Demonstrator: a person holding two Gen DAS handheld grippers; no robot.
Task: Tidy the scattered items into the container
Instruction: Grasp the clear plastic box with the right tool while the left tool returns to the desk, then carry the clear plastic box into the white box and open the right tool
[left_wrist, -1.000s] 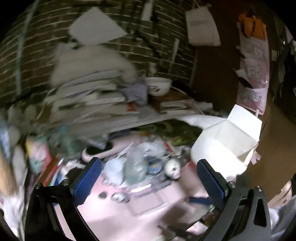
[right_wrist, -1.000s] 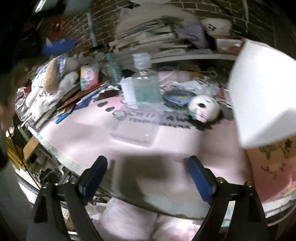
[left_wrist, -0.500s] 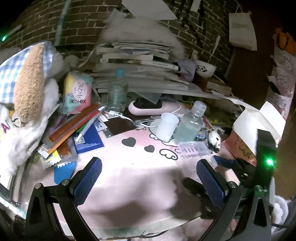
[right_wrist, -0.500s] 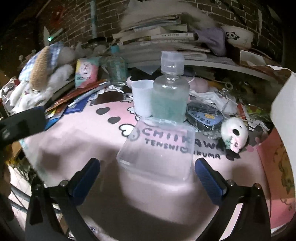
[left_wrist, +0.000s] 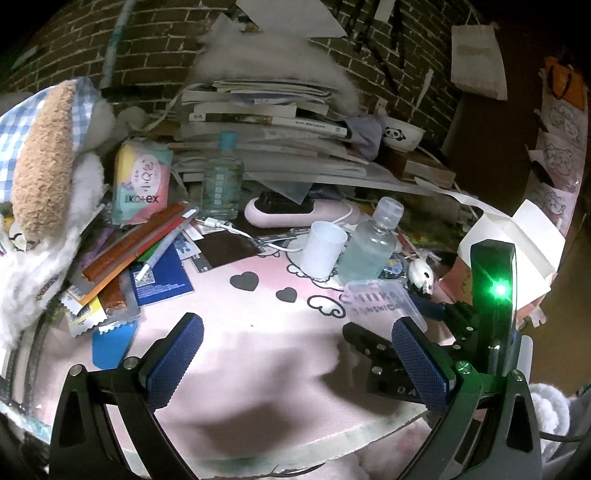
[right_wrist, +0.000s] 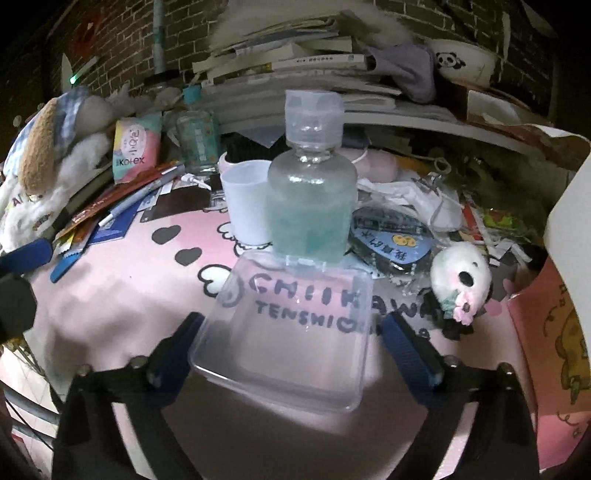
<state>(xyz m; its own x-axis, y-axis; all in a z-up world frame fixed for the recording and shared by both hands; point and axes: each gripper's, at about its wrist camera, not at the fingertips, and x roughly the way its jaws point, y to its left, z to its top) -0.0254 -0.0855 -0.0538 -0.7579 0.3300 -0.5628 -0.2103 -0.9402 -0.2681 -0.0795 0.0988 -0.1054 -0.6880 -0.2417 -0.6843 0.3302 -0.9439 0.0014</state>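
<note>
Clear container (right_wrist: 291, 332) now between wide-open jaws of right gripper (right_wrist: 291, 332), flat on pink table (right_wrist: 110, 314) before bottle (right_wrist: 310, 192); closer than half a second ago, not gripped. Left gripper (left_wrist: 295, 354) open, empty, steadied. Grasp seemingly next.

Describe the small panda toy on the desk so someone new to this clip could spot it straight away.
Start at the pink desk mat and find the clear bottle of teal liquid standing near its middle. Just right of the bottle, past a dark blue-labelled packet, lies the small plush panda head. It is the only round, fuzzy white thing there, with a black eye patch and a pink flower.
</note>
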